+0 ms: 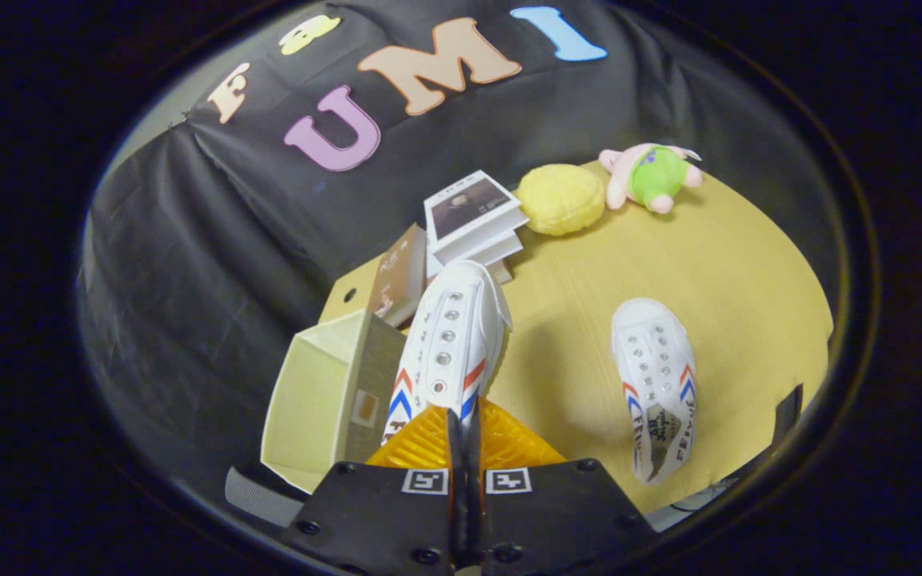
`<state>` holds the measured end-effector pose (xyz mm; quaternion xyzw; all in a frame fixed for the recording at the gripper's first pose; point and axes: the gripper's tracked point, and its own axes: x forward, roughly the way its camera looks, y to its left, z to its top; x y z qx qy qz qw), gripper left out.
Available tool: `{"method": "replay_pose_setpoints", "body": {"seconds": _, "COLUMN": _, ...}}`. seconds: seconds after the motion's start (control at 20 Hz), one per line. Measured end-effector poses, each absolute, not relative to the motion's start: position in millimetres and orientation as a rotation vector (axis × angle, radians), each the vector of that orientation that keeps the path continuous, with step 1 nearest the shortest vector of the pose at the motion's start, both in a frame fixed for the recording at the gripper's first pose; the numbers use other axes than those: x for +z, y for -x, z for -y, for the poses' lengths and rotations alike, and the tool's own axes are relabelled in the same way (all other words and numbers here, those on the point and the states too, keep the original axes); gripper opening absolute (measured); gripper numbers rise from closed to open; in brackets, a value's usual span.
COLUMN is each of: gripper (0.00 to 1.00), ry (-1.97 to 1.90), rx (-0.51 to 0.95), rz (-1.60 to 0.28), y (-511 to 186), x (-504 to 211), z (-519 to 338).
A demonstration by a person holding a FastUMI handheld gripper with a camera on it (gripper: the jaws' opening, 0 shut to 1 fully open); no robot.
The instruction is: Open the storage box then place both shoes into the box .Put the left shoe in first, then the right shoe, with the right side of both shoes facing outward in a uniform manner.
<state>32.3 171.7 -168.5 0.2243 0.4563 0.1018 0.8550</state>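
Tool (461,424) pinches a shoe (449,344) above the wooden table (717,264).

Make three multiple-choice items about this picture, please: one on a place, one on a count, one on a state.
1. Where does the second shoe lie?
A. inside the box
B. on the table, beside the held shoe
C. on the books

2. How many white shoes are there?
A. one
B. two
C. three

3. How is the storage box?
A. open and empty
B. shut by a lid
C. holding a shoe

Answers: 1 B, it rests on bare wood, apart from the box. 2 B, one lies on the table and the gripper is closed on the held shoe. 3 A, its bare inner walls show.
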Motion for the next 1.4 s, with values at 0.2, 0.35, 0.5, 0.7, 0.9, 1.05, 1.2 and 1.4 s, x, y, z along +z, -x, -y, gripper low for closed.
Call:
{"method": "replay_pose_setpoints", "body": {"seconds": 0.2, "gripper": 0.03, "ry": -0.492, "rx": 0.271, "rz": -0.929, "y": -39, "x": -133, "z": -211}}
{"method": "replay_pose_setpoints", "body": {"seconds": 0.35, "gripper": 0.03, "ry": -0.513, "rx": 0.313, "rz": -0.925, "y": -39, "x": -123, "z": -246}}
{"method": "replay_pose_setpoints", "body": {"seconds": 0.5, "gripper": 0.03, "ry": -0.504, "rx": 0.337, "rz": -0.950, "y": -34, "x": -129, "z": -279}}
{"method": "replay_pose_setpoints", "body": {"seconds": 0.7, "gripper": 0.03, "ry": -0.475, "rx": 0.361, "rz": -0.989, "y": -24, "x": -148, "z": -321}}
{"method": "replay_pose_setpoints", "body": {"seconds": 0.9, "gripper": 0.03, "ry": -0.451, "rx": 0.369, "rz": -1.023, "y": -12, "x": -170, "z": -361}}
{"method": "replay_pose_setpoints", "body": {"seconds": 1.05, "gripper": 0.03, "ry": -0.442, "rx": 0.355, "rz": -1.041, "y": -3, "x": -187, "z": -382}}
{"method": "replay_pose_setpoints", "body": {"seconds": 1.2, "gripper": 0.03, "ry": -0.439, "rx": 0.335, "rz": -1.062, "y": 3, "x": -201, "z": -395}}
{"method": "replay_pose_setpoints", "body": {"seconds": 1.4, "gripper": 0.03, "ry": -0.418, "rx": 0.336, "rz": -1.070, "y": 6, "x": -209, "z": -411}}
